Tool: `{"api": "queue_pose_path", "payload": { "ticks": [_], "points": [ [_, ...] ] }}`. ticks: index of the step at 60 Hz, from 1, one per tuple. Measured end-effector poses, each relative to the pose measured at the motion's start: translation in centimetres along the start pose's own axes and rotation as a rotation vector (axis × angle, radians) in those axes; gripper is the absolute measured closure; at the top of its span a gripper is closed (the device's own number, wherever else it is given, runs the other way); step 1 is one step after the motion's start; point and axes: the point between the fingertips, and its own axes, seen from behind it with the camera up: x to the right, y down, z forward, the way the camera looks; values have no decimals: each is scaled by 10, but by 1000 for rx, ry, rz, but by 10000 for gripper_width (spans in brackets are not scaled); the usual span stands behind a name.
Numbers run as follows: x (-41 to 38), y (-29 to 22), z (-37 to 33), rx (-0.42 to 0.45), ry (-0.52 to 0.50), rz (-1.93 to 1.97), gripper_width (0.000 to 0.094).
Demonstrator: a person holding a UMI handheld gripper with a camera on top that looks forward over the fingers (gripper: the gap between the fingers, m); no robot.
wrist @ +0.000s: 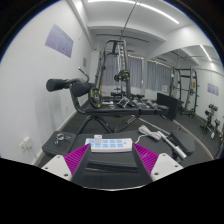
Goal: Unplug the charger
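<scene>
gripper view: the tool [111, 165] stands open, holding nothing; a white charger [111, 144] lies crosswise between its fingertips on the dark bench [150, 120].

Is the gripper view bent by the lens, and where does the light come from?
Gripper view: strong wide-angle bending, so the walls and ceiling curve; light comes from long ceiling strips and bright windows; the white charger just ahead of the open gripper looks evenly lit; far gym machines are small and soft.

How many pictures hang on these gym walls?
2: left-wall picture, right-wall picture; others may be hidden. The gripper, jaws open, flanks the power strip.
</scene>
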Motion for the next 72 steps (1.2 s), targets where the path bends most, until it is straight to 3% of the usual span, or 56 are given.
{"api": "queue_pose_path", "payload": {
  "ticks": [10, 24, 39, 57, 59, 63, 72],
  "points": [
    [-43, 12, 59, 12, -81, 2, 84],
    [-79, 31, 175, 20, -90, -6, 81],
    [-85, 56, 290, -30, -69, -6, 81],
    [-85, 77, 354, -125, -76, 35, 91],
    [-85, 82, 358, -131, -73, 18, 143],
    [-83, 82, 366, -125, -54, 25, 573],
    [-87, 73, 369, -157, -49, 48, 731]
  ]
}}
